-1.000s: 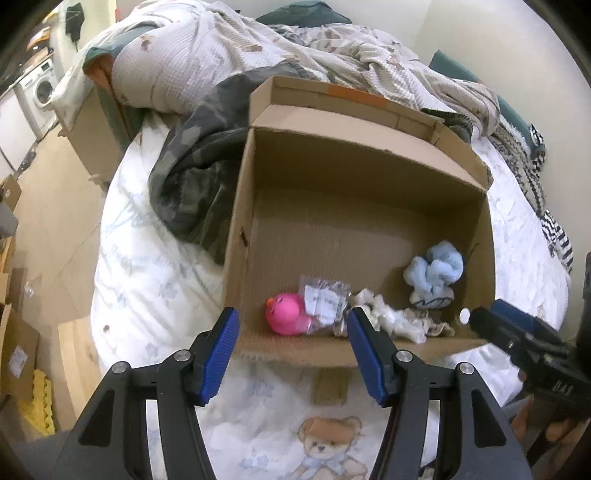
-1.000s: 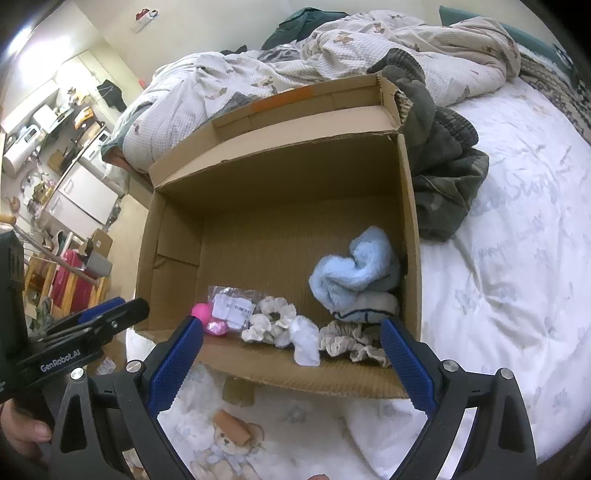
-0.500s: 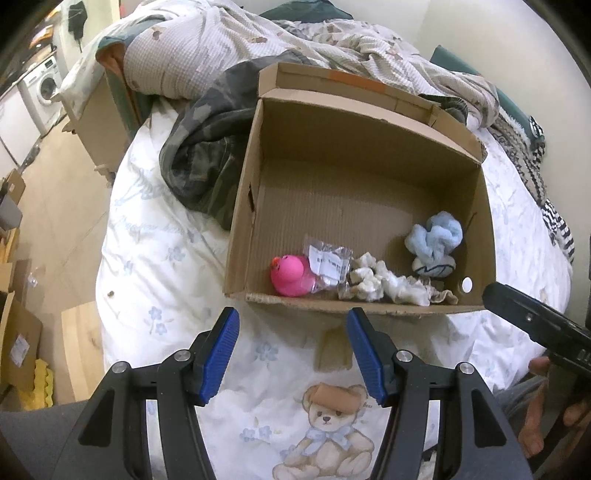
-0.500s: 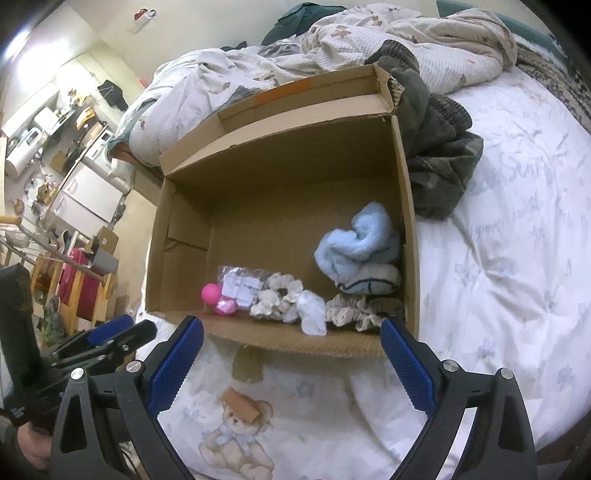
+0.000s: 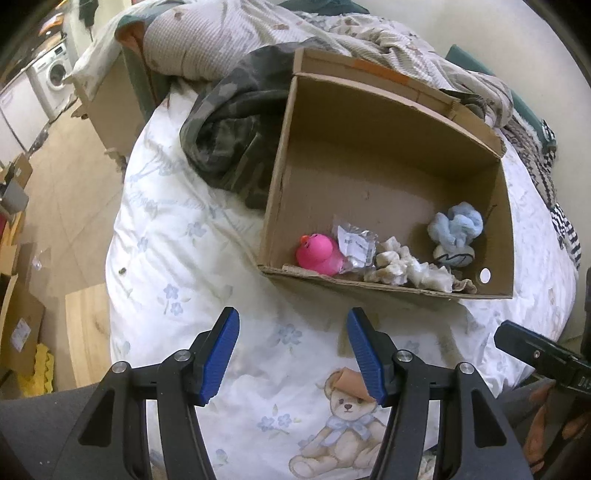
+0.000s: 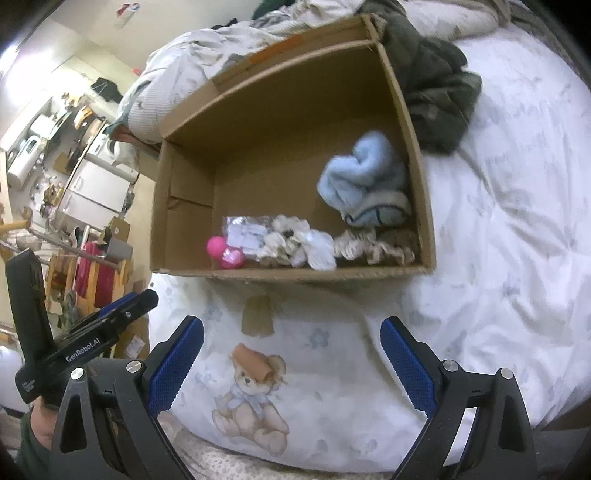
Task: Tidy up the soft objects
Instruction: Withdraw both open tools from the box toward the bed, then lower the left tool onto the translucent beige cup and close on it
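Both grippers, left [image 5: 291, 350] and right [image 6: 291, 354], gape empty above the bedsheet's [image 5: 177, 258] near edge; soft items, blue cloth [image 6: 364, 184], pink duck [image 5: 318, 253], line the cardboard box's [image 5: 388, 147] near wall.

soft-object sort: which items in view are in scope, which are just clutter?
In scope: cardboard box; in it, pink duck, plastic packet, cream scrunchies, blue sock bundle.

Clutter: camouflage garment, rumpled bedding, bedsheet.
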A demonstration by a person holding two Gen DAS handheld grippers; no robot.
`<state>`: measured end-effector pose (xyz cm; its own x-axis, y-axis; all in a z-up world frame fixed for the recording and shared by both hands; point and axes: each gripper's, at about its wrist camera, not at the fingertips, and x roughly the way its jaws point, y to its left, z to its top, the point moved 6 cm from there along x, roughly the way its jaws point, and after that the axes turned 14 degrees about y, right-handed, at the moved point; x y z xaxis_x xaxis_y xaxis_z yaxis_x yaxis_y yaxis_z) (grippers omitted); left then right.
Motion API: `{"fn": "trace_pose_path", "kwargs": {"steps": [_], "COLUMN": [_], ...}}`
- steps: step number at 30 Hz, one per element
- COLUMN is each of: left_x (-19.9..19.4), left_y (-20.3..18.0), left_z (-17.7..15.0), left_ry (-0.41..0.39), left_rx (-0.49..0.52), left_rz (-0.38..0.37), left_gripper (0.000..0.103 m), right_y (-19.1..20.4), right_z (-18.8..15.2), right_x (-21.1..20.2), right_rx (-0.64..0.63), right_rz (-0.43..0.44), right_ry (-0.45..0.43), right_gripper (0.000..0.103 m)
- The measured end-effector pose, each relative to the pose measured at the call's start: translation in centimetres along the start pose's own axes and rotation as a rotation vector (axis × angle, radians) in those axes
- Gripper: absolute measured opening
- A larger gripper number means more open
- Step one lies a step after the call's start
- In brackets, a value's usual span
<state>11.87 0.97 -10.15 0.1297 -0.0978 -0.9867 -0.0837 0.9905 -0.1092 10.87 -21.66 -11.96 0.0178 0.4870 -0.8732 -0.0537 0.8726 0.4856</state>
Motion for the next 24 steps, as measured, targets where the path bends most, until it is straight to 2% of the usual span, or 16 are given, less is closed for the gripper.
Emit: {"fn": "trace_pose_path", "kwargs": {"steps": [3, 15, 19, 20, 22, 24], "left_x": [0.7, 7.9, 10.2, 10.5, 11.1, 11.7], "left_y": [-0.3, -5.7, -7.2, -7.2, -7.2, -7.3], "left_z": [-0.1, -0.9, -1.0, -1.0, -0.9, -0.9], "left_ry": [0.027, 0.247, 0.295, 0.298, 0.307, 0.318], "left_rx": [-0.001, 0.083, 0.108, 0.105, 0.099, 0.097], "left_rz": [-0.030, -0.113, -0.097, -0.093, -0.090, -0.091], "left_gripper": [0.057, 0.057, 0.054, 0.053, 0.040, 0.031], "right_y": [-0.5, -0.7, -1.0, -1.0, -1.2, -1.2], "right_z": [-0.2, 0.2, 0.4, 0.5, 0.6, 0.6], "right_x": [0.3, 1.4, 1.4, 1.3, 1.3, 1.4], "right_rx": [0.019, 0.037, 0.048, 0.051, 0.057, 0.059], "right_rz": [-0.005, -0.006, 0.010, 0.011, 0.017, 0.017], "right_ry": [0.015, 0.056, 0.058, 0.058, 0.058, 0.059], "right_gripper": [0.103, 0.103, 0.103, 0.103, 0.103, 0.103]}}
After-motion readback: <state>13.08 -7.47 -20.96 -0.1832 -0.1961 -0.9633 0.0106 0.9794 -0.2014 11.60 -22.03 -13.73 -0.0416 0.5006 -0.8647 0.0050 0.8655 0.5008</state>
